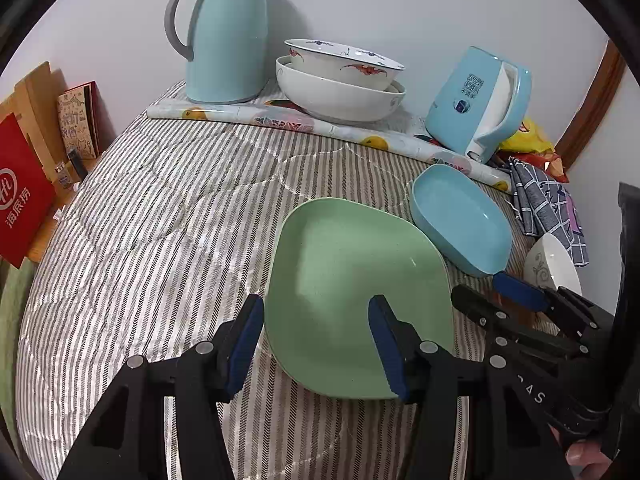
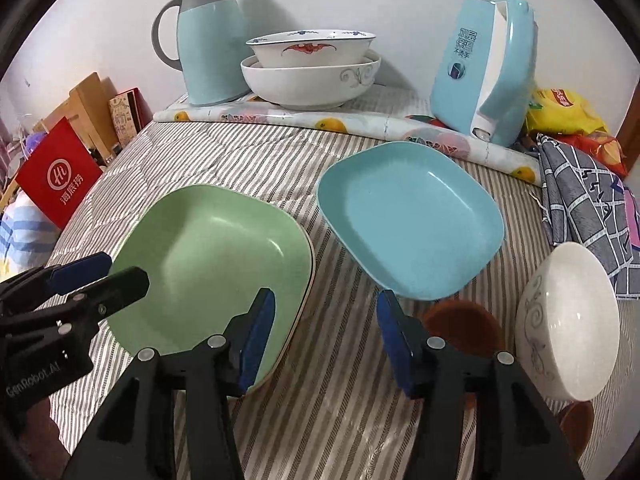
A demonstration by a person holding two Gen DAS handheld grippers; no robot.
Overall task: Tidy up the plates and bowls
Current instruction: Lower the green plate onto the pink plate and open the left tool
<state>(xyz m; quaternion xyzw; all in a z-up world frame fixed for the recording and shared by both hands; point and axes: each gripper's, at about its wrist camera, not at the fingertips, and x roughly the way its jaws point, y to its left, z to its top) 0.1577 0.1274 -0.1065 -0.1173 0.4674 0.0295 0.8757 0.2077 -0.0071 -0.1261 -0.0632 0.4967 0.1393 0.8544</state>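
Note:
A green square plate (image 1: 352, 288) (image 2: 212, 264) lies on the striped cloth. A blue square dish (image 1: 460, 218) (image 2: 412, 216) sits to its right, tilted. A small white bowl with grey scrolls (image 1: 554, 266) (image 2: 568, 324) lies on its side at the far right. Two stacked bowls (image 1: 340, 80) (image 2: 312, 68) stand at the back. My left gripper (image 1: 316, 344) is open over the green plate's near left edge. My right gripper (image 2: 326, 340) is open and empty, between the green plate and the blue dish, just in front of them.
A teal thermos jug (image 1: 228, 36) (image 2: 208, 40) and a blue kettle (image 1: 480, 104) (image 2: 492, 76) stand at the back on a rolled fruit-print mat (image 1: 320, 124). A checked cloth (image 2: 584, 208) and snack bags (image 2: 568, 112) lie at the right. A red box (image 1: 20, 196) stands at the left edge.

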